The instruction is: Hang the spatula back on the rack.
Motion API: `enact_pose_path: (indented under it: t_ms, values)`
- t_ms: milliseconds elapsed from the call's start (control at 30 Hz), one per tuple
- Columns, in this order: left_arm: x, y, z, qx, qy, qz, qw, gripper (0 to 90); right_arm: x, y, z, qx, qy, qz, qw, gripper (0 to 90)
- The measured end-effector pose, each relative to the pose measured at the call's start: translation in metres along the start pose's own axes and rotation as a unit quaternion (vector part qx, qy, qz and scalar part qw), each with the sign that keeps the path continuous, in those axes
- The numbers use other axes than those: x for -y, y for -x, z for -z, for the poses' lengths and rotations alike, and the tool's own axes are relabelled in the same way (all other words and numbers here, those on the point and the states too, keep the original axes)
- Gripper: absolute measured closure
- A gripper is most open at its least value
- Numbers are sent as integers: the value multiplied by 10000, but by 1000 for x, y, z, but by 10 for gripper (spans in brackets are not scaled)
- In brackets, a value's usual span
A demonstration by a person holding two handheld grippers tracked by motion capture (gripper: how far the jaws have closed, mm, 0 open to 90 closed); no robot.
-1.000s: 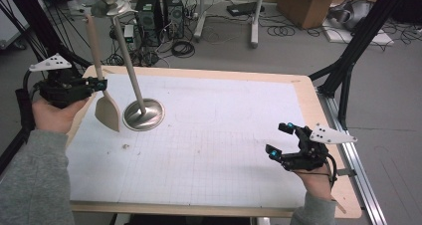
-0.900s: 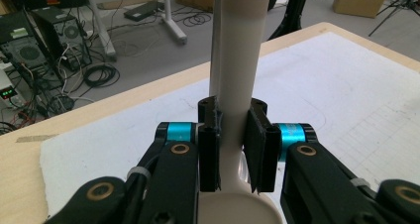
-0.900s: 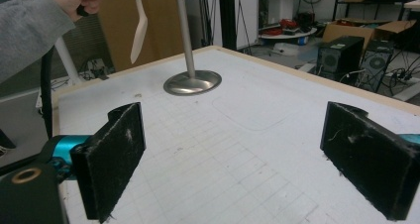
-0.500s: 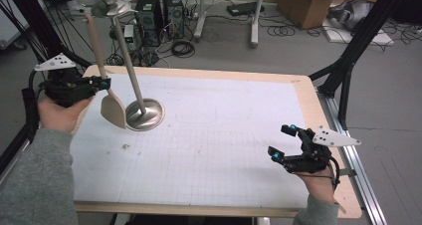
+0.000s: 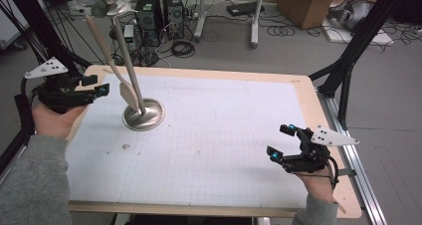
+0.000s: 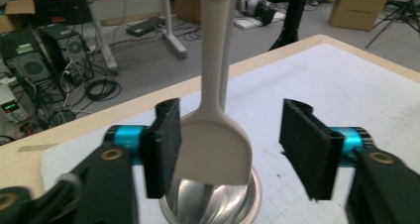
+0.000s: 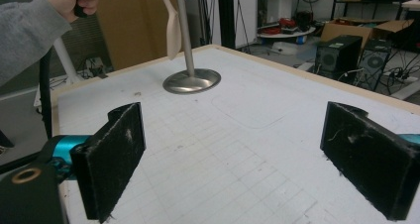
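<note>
Left gripper [image 6: 228, 149] jaws have just been opening and stand apart around the spatula [image 6: 215, 144], which hangs against the metal stand [image 5: 143, 116]; neither pad presses it.

The high view looks forward and down from above the person's side of the table [image 5: 209, 135], taking in the whole white mat and the floor beyond. The left gripper view sits low and close, facing along its own jaws at the metal stand [image 6: 213, 204] and the pale spatula [image 6: 213, 140] hanging just in front. The right gripper view looks from the table's near corner across the mat toward the same stand [image 7: 192, 80], farther off. All three views share the stand, spatula and mat.
</note>
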State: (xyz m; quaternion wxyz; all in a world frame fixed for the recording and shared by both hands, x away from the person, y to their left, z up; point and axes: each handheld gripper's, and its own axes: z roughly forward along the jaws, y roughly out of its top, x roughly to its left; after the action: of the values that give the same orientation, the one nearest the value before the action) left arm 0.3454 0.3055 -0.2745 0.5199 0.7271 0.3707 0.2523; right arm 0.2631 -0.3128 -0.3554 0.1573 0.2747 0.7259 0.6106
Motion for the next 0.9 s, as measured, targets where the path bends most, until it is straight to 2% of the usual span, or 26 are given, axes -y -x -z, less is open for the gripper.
enact_pose_path:
  t_ms: [33, 67, 100, 133, 267, 367, 533, 900]
  values:
    - [1, 1, 1, -63, 11, -26, 10000, 235, 0, 0, 0, -10, 0, 15, 10000, 90]
    - [3, 2, 2, -121, 39, -35, 9999, 235, 0, 0, 0, -10, 0, 15, 10000, 90]
    - [4, 3, 3, -137, 72, -43, 9999, 167, -1, 0, 0, -16, 5, 26, 10000, 90]
    - [6, 3, 4, -126, 110, -46, 9998, 135, -1, -1, -1, -19, 11, 26, 10000, 90]
    - [11, 6, 9, -142, 148, -53, 9998, 58, -1, -1, -2, -26, -4, 21, 10000, 90]
    - [14, 8, 13, -96, 205, -20, 9997, 54, -2, -1, -5, -57, -15, 33, 10000, 90]
    - [21, 11, 21, -137, 390, 22, 9991, 54, -2, 0, -6, -62, -11, 46, 10000, 90]
    - [39, 16, 26, -256, 370, 53, 9990, 53, -4, 1, -10, -107, 17, 31, 9999, 90]
